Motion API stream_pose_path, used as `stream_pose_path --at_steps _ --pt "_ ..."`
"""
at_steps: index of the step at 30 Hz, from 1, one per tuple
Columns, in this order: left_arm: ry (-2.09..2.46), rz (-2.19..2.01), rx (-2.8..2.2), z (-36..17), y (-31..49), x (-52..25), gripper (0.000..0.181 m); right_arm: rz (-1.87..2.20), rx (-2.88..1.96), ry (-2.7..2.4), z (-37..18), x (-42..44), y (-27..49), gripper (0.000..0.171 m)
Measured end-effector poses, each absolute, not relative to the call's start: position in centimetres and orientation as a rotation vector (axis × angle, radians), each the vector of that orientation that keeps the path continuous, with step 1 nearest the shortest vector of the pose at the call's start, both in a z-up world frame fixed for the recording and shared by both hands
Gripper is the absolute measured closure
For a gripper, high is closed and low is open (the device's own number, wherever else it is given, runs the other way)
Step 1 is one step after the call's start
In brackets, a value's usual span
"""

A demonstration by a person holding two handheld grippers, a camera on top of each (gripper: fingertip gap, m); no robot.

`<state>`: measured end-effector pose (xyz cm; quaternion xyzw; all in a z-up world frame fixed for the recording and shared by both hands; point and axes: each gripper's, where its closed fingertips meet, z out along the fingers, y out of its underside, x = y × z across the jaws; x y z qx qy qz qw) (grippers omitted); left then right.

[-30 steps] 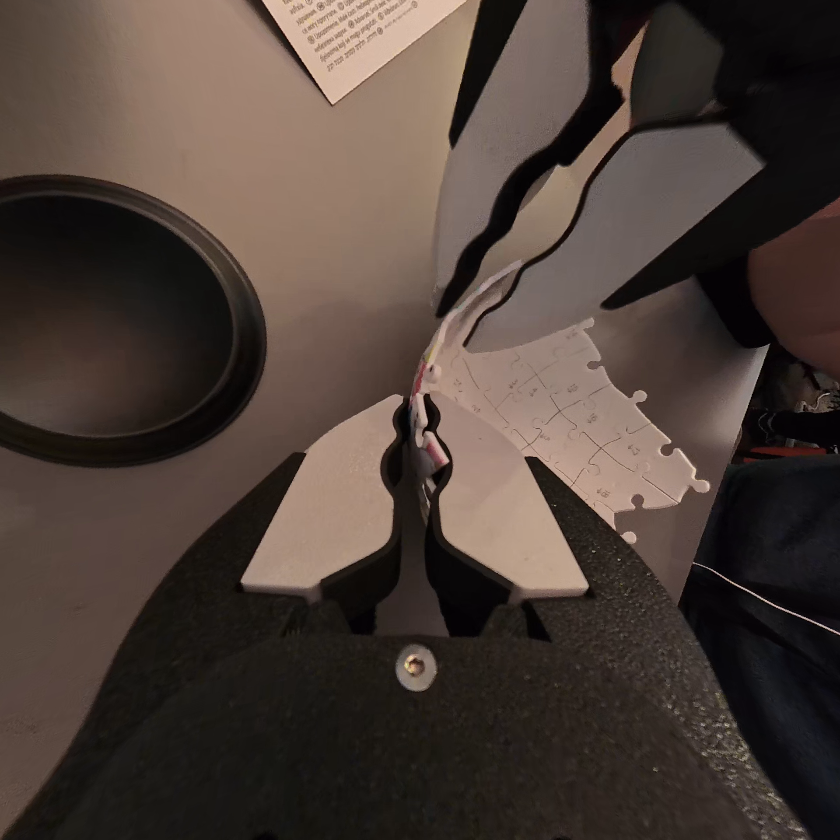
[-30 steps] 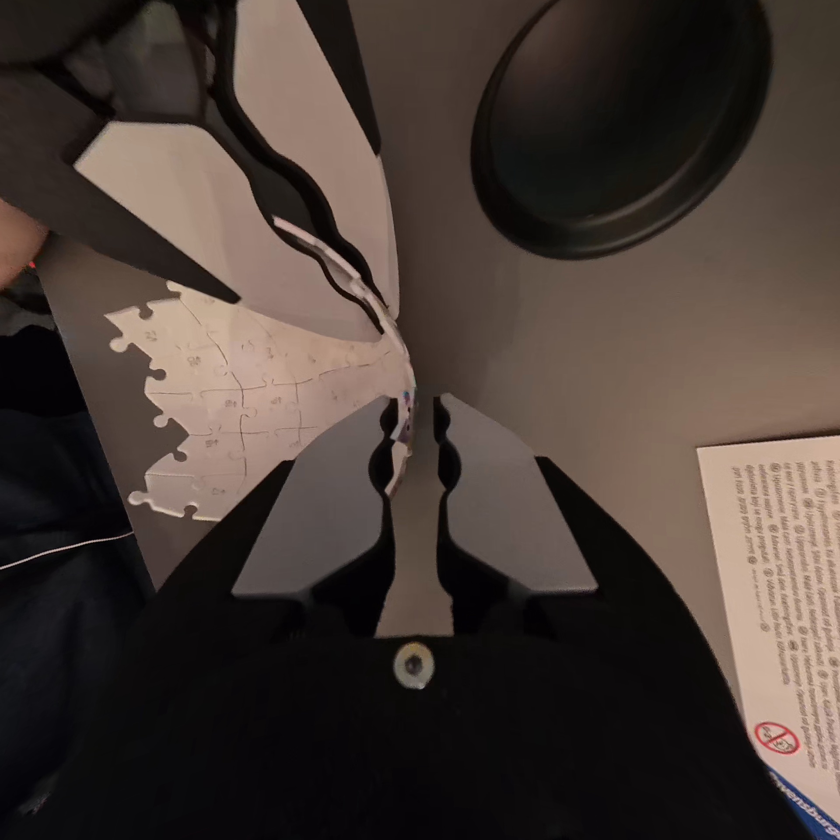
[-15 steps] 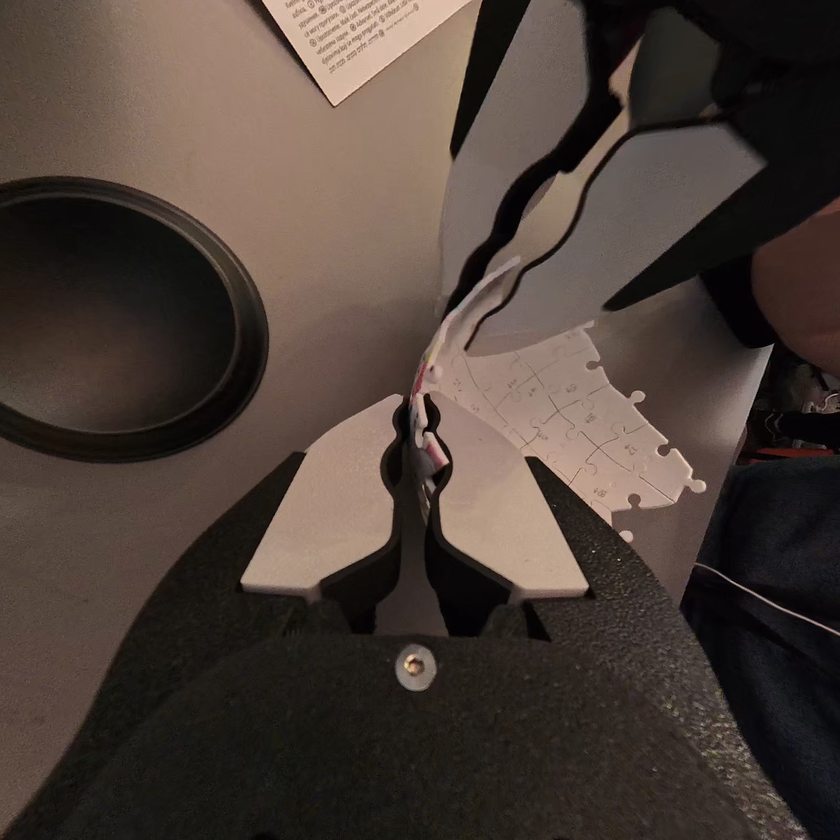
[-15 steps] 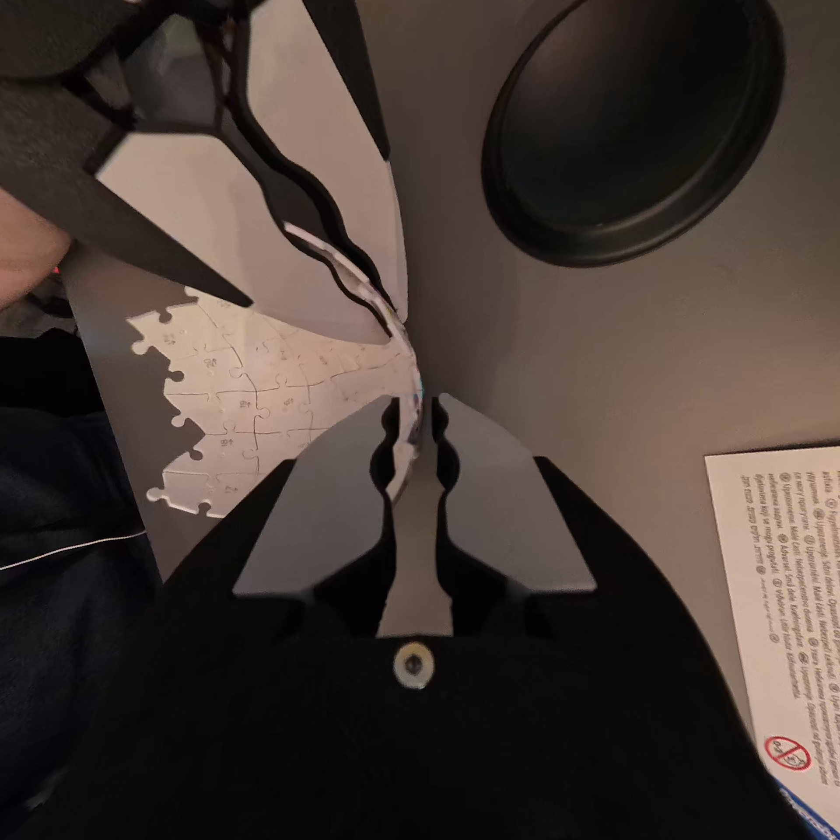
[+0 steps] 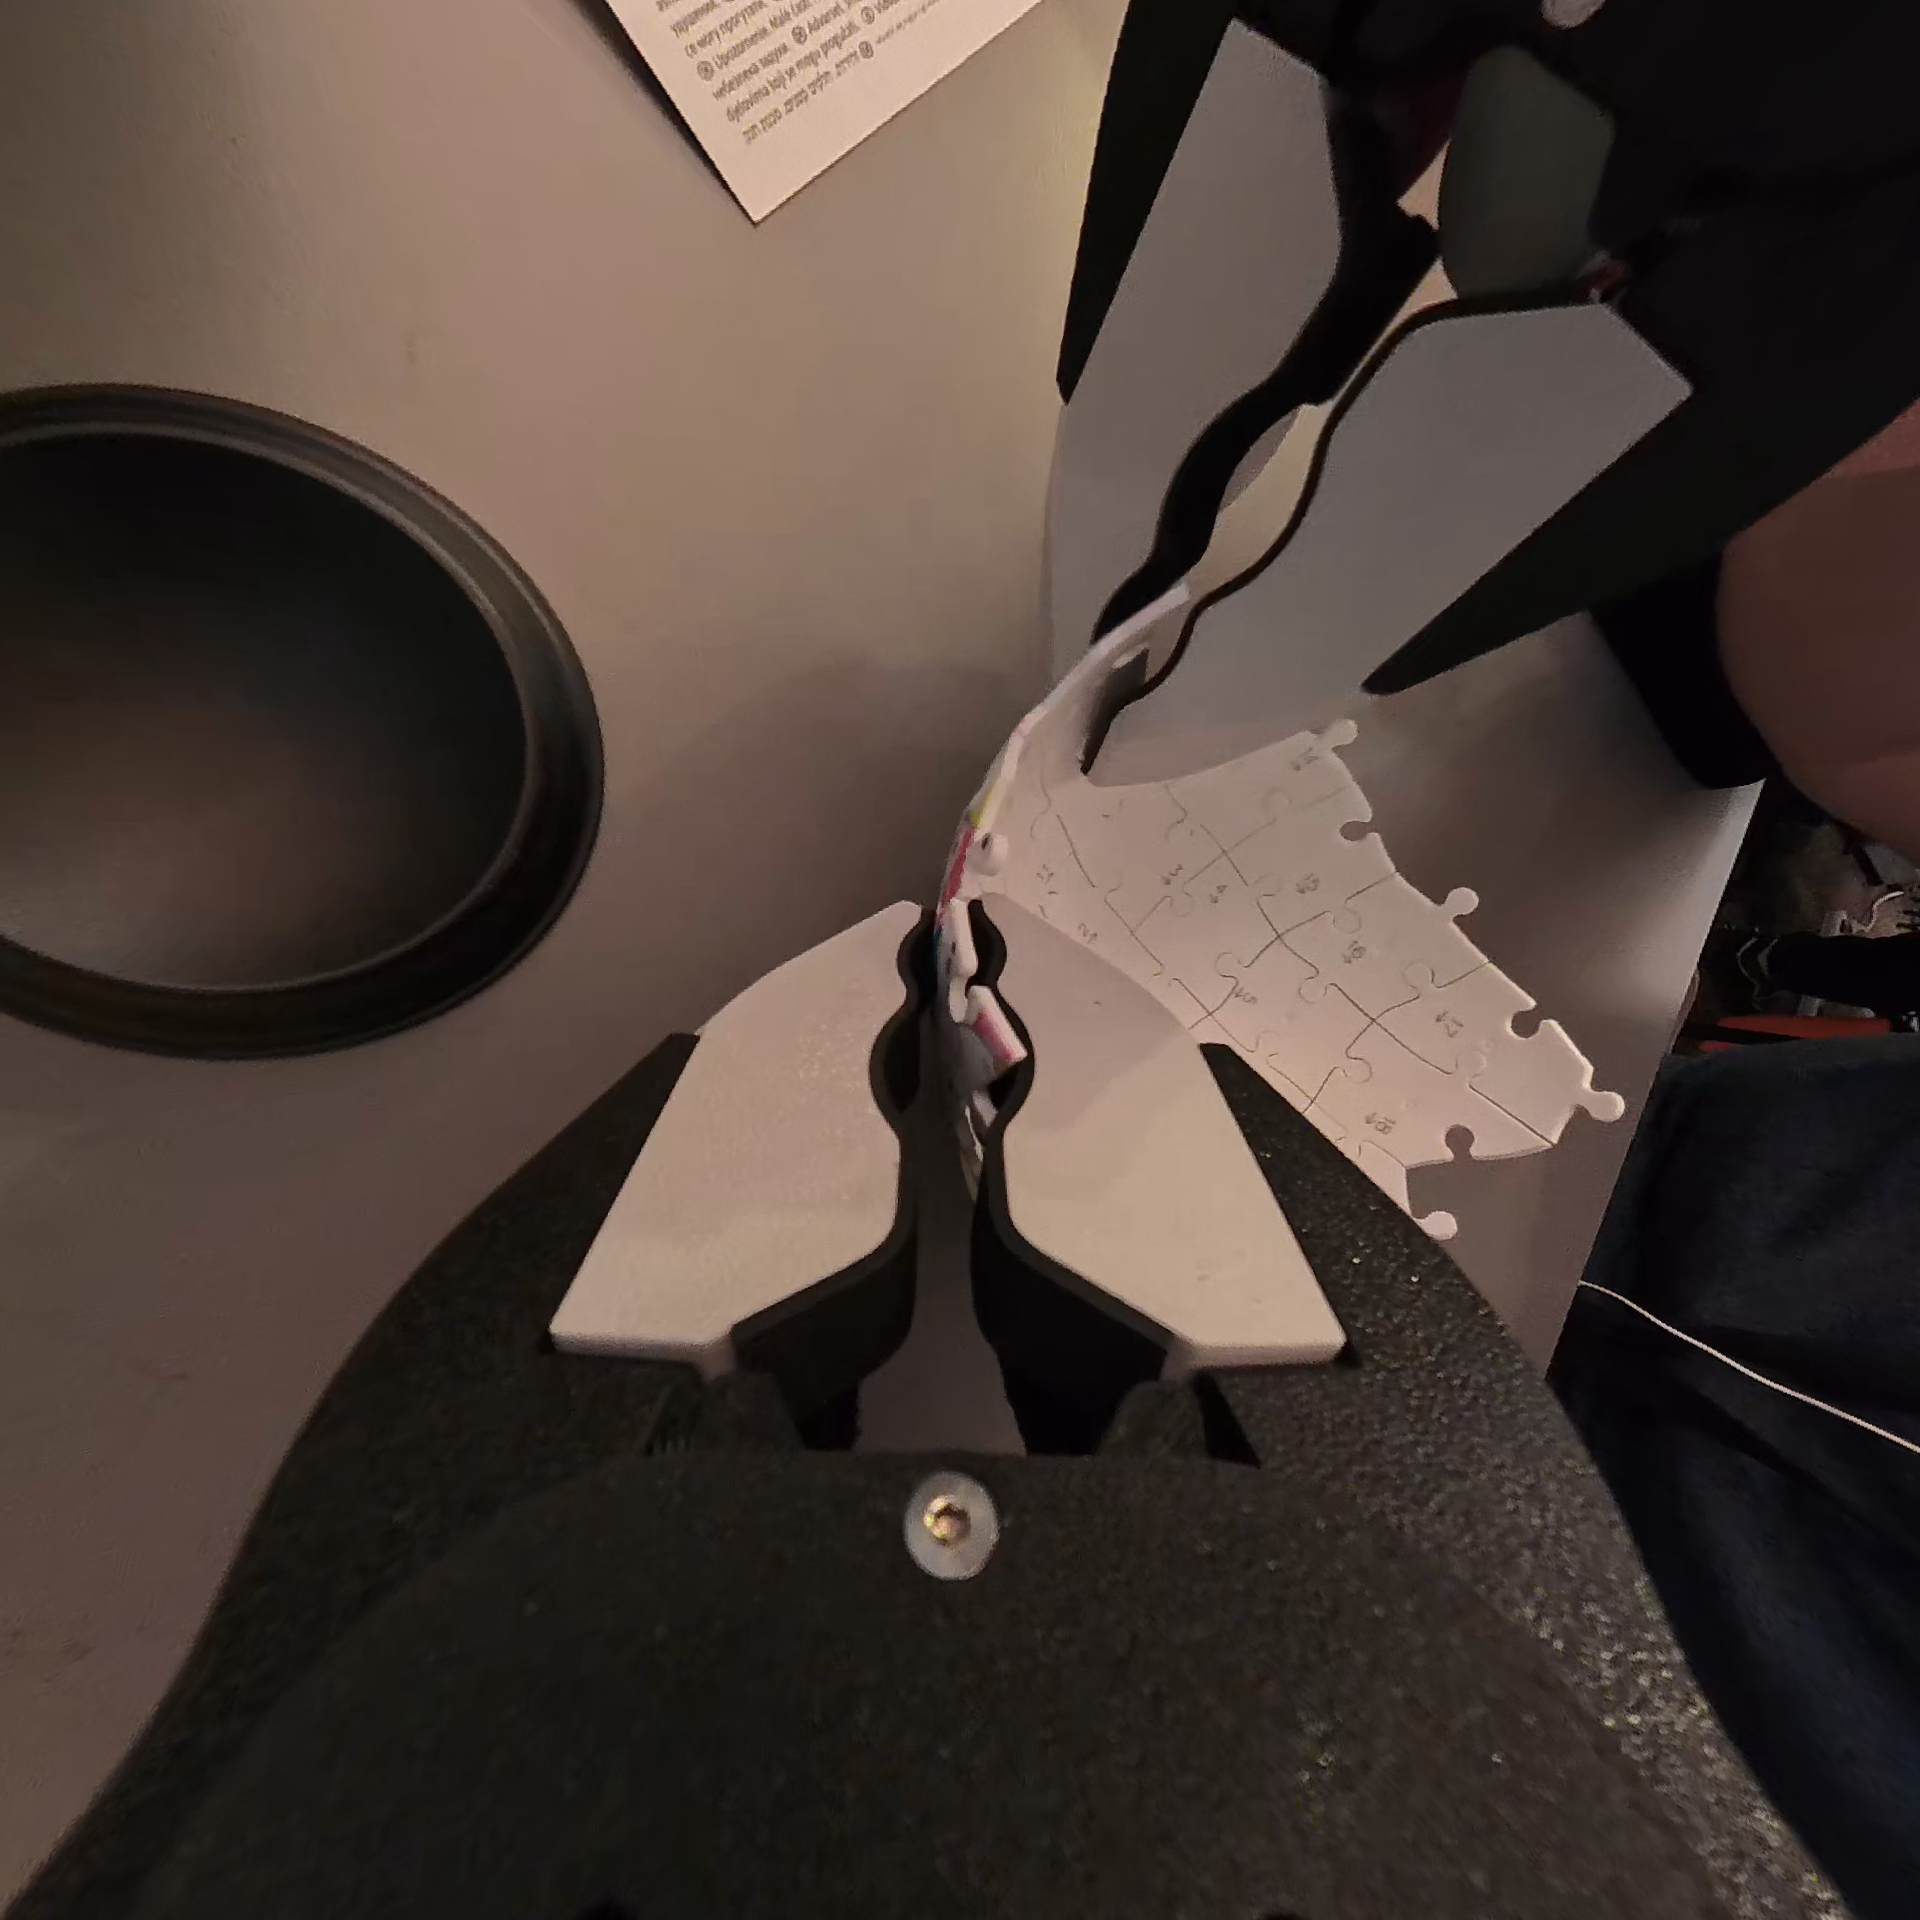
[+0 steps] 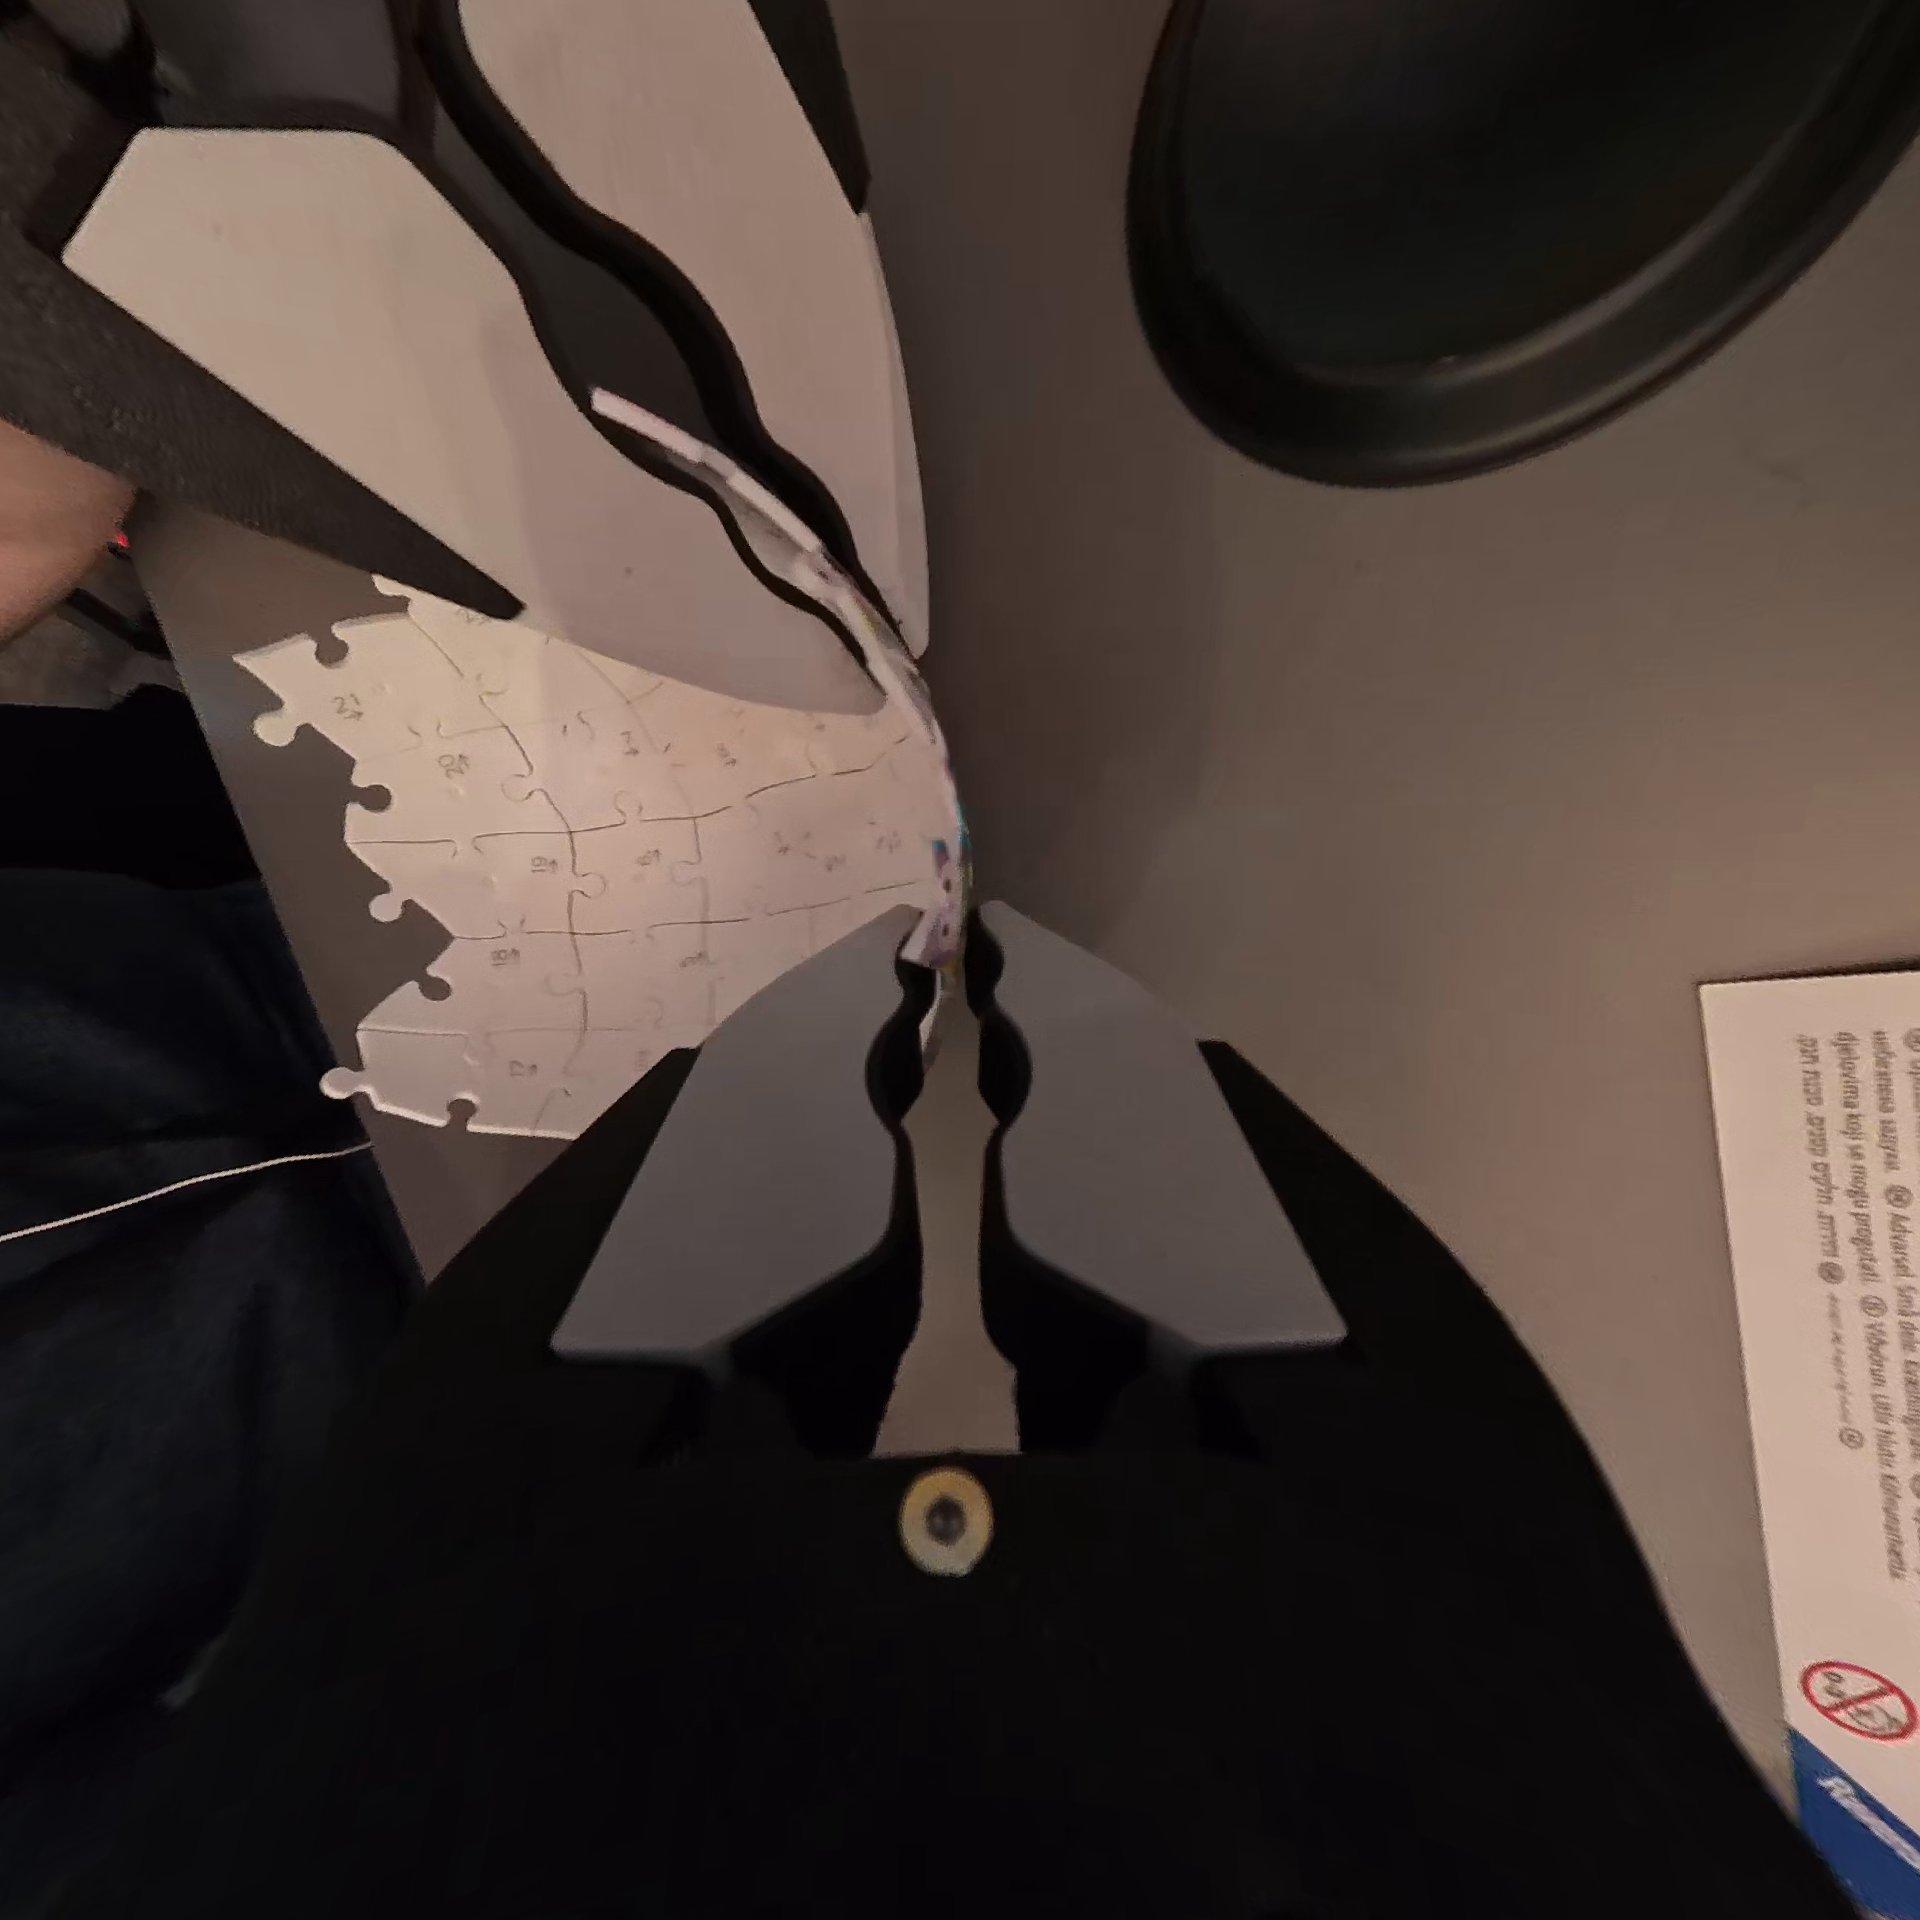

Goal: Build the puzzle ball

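A curved section of the puzzle ball (image 5: 1299, 935), with its white numbered inner side showing, is held above the grey table (image 5: 727, 468). My left gripper (image 5: 951, 925) is shut on the section's near edge, where the coloured outer print shows between the pads. My right gripper (image 5: 1117, 675) reaches in from the upper right and pinches the edge a little farther along. In the right wrist view the same section (image 6: 623, 831) lies to the left. My right gripper (image 6: 940, 925) is shut on its edge, and my left gripper (image 6: 894, 644) holds it from the upper left.
A round black bowl (image 5: 260, 727) sits on the table to the left; it also shows in the right wrist view (image 6: 1507, 208). A printed leaflet (image 5: 810, 83) lies beyond it, and it shows again in the right wrist view (image 6: 1818, 1299). The table edge and a person's dark trouser leg (image 5: 1766, 1351) are at the right. Some 4 centimetres of space lies between my two pairs of fingers.
My right gripper's fingers have narrowed from a clear gap to a pinch on the section's edge. The left gripper keeps its hold, and the section has shifted only slightly.
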<state>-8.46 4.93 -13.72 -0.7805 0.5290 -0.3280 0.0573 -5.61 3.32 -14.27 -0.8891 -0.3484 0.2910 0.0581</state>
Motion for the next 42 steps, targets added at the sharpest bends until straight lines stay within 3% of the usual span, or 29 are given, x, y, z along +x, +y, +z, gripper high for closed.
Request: stream_pose_path --at_steps 11,14,20,26,36,39,42 --pt "1.583 -0.958 -2.352 -13.2 5.0 -8.4 0.177 0.908 -2.684 -1.034 -13.8 -5.6 3.4 0.166" --pt "1.567 -0.942 -2.384 -13.4 5.0 -8.6 0.177 0.824 -2.628 -1.087 -12.7 -4.9 3.6 0.151" --pt "1.561 -0.892 -2.398 -13.5 5.2 -8.7 0.177 0.726 -2.398 -1.180 -10.7 -4.5 5.0 0.152" --pt "1.572 -0.889 -2.398 -13.5 5.1 -8.8 0.177 0.562 -2.322 -1.350 -12.2 -3.5 5.5 0.149" --pt "1.564 -0.930 -2.420 -13.7 5.2 -9.0 0.177 0.605 -2.311 -1.250 -11.6 -2.8 6.5 0.154" --pt "1.556 -0.944 -2.426 -13.7 5.2 -8.9 0.177 0.807 -2.155 -1.182 -8.6 -4.3 6.3 0.157" --pt "1.554 -0.951 -2.432 -13.8 5.2 -8.9 0.177 1.038 -2.237 -1.136 -9.1 -4.8 4.8 0.149"
